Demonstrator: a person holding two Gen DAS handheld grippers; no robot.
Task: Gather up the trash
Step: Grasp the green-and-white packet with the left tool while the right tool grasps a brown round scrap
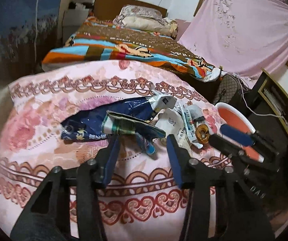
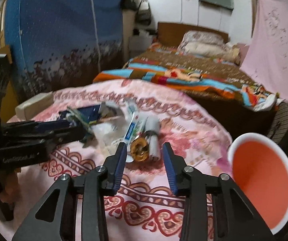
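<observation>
1. Pink flowered cloth (image 1: 49,140) covers the surface, and the trash lies in a heap across the middle of both views: a dark blue foil bag (image 1: 95,122), a flattened green-and-white carton (image 1: 124,126), a toothpaste tube (image 2: 133,128), a grey roll (image 2: 154,138) and a round brown wrapper (image 2: 139,149).
2. An orange bin with a white rim (image 2: 261,178) waits at the lower right of the right wrist view, just beside the heap.
3. This looks like the reach-in step: both tools are lined up on the pile, nothing lifted yet.
4. The left gripper (image 1: 142,142) stands partly open, its tips either side of the carton's near edge and not pressing on it.
5. The right gripper (image 2: 145,150) is narrower, its fingers flanking the brown wrapper and the grey roll; the blur hides any contact, but it seems to hold nothing.
6. Next move, I'd judge: push in, close on one piece each, then carry to the bin.
</observation>
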